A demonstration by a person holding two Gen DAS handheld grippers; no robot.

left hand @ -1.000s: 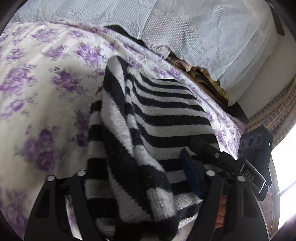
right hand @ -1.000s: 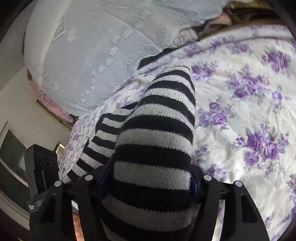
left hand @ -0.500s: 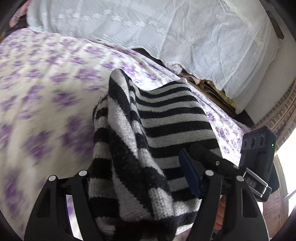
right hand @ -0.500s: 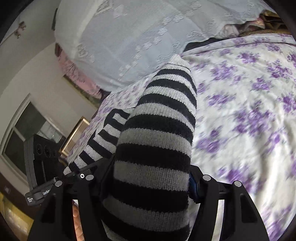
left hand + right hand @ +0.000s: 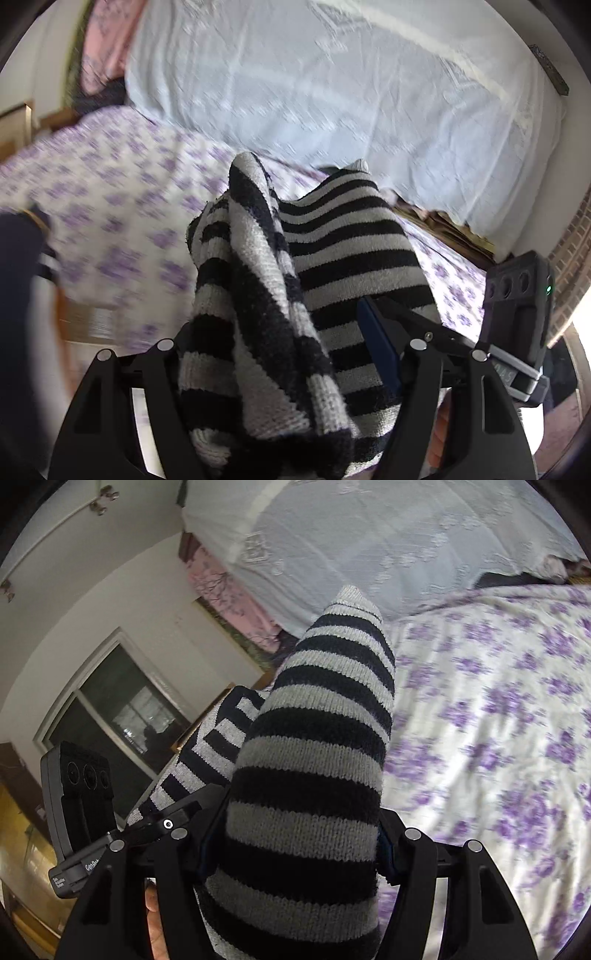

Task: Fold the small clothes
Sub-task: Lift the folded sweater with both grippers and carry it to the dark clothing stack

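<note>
A black-and-white striped knit sweater (image 5: 351,236) hangs bunched between both grippers, lifted above the bed. My left gripper (image 5: 280,332) is shut on a thick fold of it; the knit fills the gap and hides the fingertips. My right gripper (image 5: 295,823) is shut on another thick fold of the sweater (image 5: 325,720), which stretches away over the bed. In the left wrist view the right gripper (image 5: 384,332) shows at the right, its blue pad against the knit. In the right wrist view the left gripper (image 5: 173,823) holds the cloth at the left.
Below lies the bed with a white sheet (image 5: 110,206) printed in purple flowers (image 5: 498,720). A pale lace cover (image 5: 332,92) over a heap stands behind it, with pink cloth (image 5: 229,598) beside. A window (image 5: 110,709) and wall are at the left. A dark blurred shape (image 5: 18,295) fills the left edge.
Both grippers have risen and tipped upward with the sweater, so the lace cover, wall and window fill more of the views. Both grips look unchanged.
</note>
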